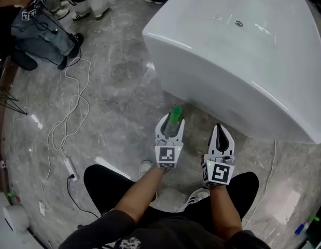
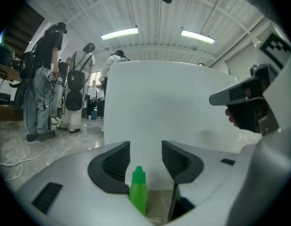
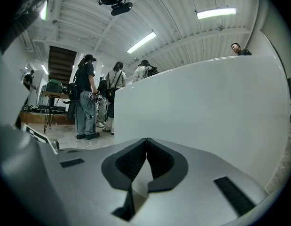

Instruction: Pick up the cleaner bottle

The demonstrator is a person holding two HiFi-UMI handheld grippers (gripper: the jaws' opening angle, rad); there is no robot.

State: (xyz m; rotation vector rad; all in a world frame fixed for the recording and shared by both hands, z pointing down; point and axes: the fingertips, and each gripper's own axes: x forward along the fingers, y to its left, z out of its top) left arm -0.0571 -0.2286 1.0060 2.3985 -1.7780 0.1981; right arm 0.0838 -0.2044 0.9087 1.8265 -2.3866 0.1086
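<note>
Left tool point(image 1: 169, 131) stood spread around cleaner bottle point(image 2: 138, 190); I judged centring before squeezing best. Right tool point(image 1: 221, 136) was pressed together.

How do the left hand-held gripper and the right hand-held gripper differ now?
The left hand-held gripper has its jaws apart; the right hand-held gripper has them together. The green cleaner bottle stands between the left one's jaws; nothing is between the right one's. Both face the white bathtub.
</note>
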